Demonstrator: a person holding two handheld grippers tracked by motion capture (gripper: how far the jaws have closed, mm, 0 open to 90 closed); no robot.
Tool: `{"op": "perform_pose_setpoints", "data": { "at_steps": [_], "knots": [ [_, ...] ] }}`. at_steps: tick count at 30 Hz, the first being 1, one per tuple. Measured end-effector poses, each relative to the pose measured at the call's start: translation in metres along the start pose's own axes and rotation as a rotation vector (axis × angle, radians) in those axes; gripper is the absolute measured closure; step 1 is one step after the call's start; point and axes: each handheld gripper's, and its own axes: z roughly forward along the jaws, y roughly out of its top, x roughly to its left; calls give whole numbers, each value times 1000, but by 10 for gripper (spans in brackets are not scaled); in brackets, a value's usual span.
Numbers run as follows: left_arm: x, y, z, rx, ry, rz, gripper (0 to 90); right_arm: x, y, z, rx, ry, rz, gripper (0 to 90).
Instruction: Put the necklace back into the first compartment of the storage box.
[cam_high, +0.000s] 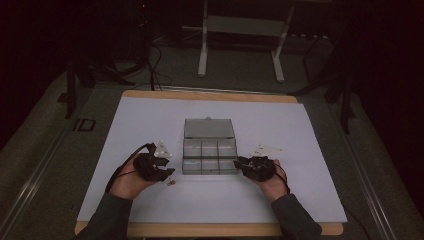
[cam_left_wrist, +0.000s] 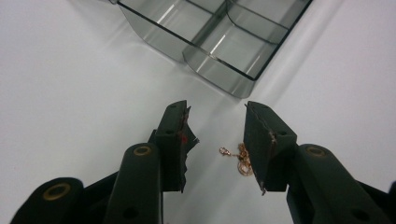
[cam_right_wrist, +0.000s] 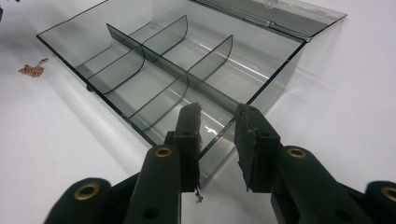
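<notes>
Chain (cam_left_wrist: 236, 156) (thin, gold) lies on white table (cam_high: 150, 120), between spread jaws of left gripper (cam_left_wrist: 217, 140), untouched. Right gripper (cam_right_wrist: 217, 135) straddles box (cam_right_wrist: 154, 60) corner wall, grip unclear.

We see a dim room, where most of the light falls on the table (cam_high: 150, 120). The table has a white top and a wooden edge along the far and near sides. Around it we see a grey floor (cam_high: 40, 145). Behind the table stands a white metal frame (cam_high: 202, 50) with two legs, and dark cables (cam_high: 155, 65) lie on the floor near it. The far background is almost black.
</notes>
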Motion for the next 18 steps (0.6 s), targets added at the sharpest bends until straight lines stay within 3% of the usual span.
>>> {"op": "perform_pose_setpoints", "data": {
  "at_steps": [18],
  "knots": [
    [-6,4,15,145,-42,61,632,0,0,0,-1,1,1,711]
  ]
}}
